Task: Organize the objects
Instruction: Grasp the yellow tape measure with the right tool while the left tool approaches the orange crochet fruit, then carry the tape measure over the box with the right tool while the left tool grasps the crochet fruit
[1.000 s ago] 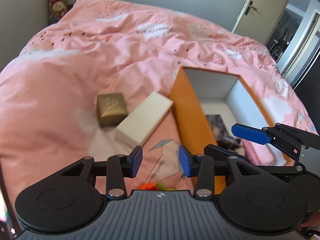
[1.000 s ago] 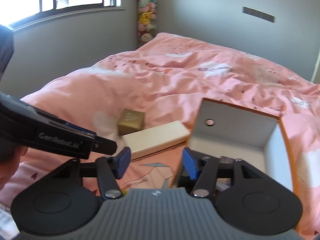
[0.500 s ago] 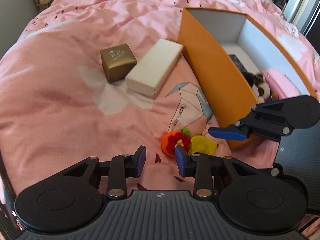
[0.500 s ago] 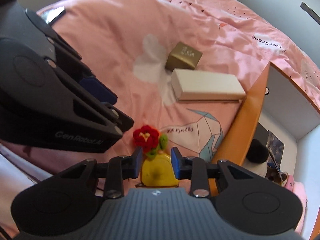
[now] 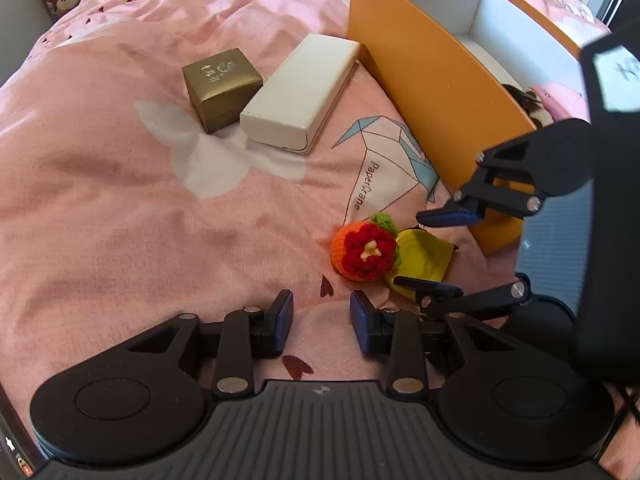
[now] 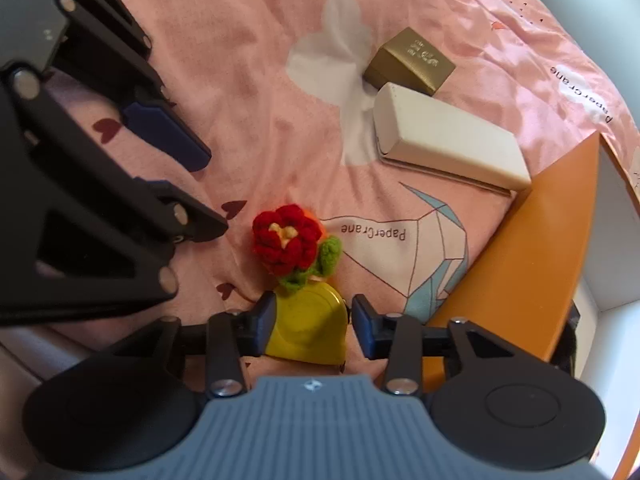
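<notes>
Pink bedspread (image 5: 120, 208); orange box (image 5: 420, 92) on it

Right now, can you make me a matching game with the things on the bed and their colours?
Things:
1. small square box
2. long flat case
3. crochet flower
4. tape measure

Colours:
A. yellow
B. gold
C. red
D. cream white

Pairs: 1-B, 2-D, 3-C, 4-A
</notes>
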Demonstrator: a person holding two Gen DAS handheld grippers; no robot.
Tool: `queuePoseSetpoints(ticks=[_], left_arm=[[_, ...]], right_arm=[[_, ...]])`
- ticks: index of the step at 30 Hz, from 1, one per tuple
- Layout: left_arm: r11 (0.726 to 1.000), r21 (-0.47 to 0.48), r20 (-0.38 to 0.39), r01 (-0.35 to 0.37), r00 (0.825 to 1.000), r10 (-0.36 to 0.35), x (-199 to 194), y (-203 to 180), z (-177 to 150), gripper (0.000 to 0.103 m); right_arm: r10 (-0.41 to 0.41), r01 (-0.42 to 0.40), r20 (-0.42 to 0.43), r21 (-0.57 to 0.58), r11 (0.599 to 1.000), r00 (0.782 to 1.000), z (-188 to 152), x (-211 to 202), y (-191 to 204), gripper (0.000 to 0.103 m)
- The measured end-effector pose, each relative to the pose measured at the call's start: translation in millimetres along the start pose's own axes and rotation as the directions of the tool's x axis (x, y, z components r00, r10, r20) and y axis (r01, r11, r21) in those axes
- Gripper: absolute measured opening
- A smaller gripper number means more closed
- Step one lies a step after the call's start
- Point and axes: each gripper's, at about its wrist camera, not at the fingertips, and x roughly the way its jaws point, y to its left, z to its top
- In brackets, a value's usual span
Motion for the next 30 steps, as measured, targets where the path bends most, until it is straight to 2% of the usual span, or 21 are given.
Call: queuePoseSetpoints(ticks=[3,6,12,21,30], left_arm=[[1.0,0.001,-0.008,0.008,1.0,-0.008,3.2,1.2,-0.4,0.04],[1.0,-0.008,-0.008,0.019,1.0,-0.019,4.2,3.6,-1.0,0.04],[0.998,-0.043,0.002,0.055,0.998,-0.055,5.2,10.7,-1.8,0.04],[0.992,-0.044,0.053,0.117,0.992,-0.115,-6.8,16.6,-1.9,0.04],[0.994,-0.031,0.089,0.107,0.991,-0.104,-19.8,13.8,1.6,0.04]], right_arm=[[0.028,-0.028,-0.023,0.005,1.0,0.999,2.1,7.1,-3.3,0.056],[0.062,-0.061,-0.069,0.018,0.998,0.996,3.5,18.6,-7.7,0.059],[0.076,-0.074,-0.063,0.026,0.997,0.995,2.3,18.0,-11.1,0.058],[0.05,-0.05,0.003,0.023,0.999,0.999,2.9,-11.7,-14.6,0.057],[-0.006,0.007,0.091,-0.014,1.0,0.996,4.7,-53.4,-21.2,0.058]])
